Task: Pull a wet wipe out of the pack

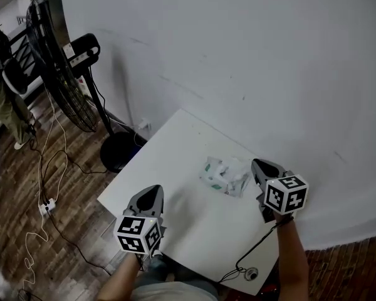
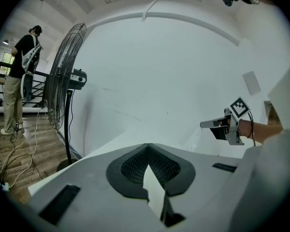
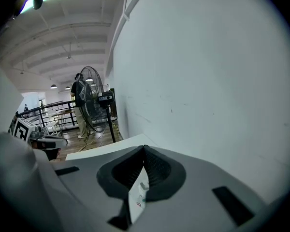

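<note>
White wall (image 1: 250, 55) at the back, white table (image 1: 175, 162) pushed up against it, and the pack of wipes (image 1: 224, 175) lies toward the far right of that table. It looks a bit crumpled, with something pale bunched on top that may be a wipe poking out.

We've got the right gripper (image 1: 258, 165) just beside the pack's right end. Its own view shows the jaws pressed together at the tips with nothing pinched there. The pack (image 3: 137, 197) only peeks through the slot below them.

The left gripper (image 1: 154, 190) hangs over the near-left part of the table, well apart from the pack. Its jaws are likewise closed and empty, with bare tabletop showing through the gap.

So as we read it, neither claw has a wipe yet. To do this well, we'd spread the right jaws first, come down on that pale tuft and nip only the wipe, not the wrapper.

The pack looks light and soft, so it would likely ride up with the pull. We'd bring the left gripper across to press down on the pack's near end, then draw the wipe up and away steadily. Jerk it and we'd probably drag a chain of wipes along.
</note>
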Tool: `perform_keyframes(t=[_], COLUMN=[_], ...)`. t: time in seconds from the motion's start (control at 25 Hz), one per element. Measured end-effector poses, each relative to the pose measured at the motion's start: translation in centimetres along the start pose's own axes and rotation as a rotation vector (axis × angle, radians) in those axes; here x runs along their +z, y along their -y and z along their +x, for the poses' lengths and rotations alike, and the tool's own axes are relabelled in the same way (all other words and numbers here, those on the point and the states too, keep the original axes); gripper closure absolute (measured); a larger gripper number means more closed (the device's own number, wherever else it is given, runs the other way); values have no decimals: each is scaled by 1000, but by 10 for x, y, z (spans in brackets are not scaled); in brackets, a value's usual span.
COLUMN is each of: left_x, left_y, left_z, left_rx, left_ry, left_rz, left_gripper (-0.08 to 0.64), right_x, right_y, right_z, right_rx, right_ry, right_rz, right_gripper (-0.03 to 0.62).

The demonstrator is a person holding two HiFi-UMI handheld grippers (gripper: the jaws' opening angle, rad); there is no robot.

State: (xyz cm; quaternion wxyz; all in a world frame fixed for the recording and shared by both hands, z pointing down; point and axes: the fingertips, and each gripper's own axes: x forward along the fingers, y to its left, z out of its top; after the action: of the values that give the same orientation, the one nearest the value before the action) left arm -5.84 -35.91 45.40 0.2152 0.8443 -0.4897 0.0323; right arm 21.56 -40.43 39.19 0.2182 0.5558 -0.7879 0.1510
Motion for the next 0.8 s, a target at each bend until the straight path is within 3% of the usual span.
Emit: perform_keyframes(t=[0.32,0.56,0.8], left_x=[27,52,77], left_y=[15,42,77], left_z=[11,37,60], left_rx=[-74,-155,-228], left_ry=[17,12,30], left_rz=[50,122,173], left_gripper=[557,557,557], right_x=[26,29,9], right_y=[1,15,30], right_z=[-53,-102,-154], right_rx=[-71,-215,-364], right_ry=[141,292,423], right_rz=[83,201,306], right_gripper=[591,591,591])
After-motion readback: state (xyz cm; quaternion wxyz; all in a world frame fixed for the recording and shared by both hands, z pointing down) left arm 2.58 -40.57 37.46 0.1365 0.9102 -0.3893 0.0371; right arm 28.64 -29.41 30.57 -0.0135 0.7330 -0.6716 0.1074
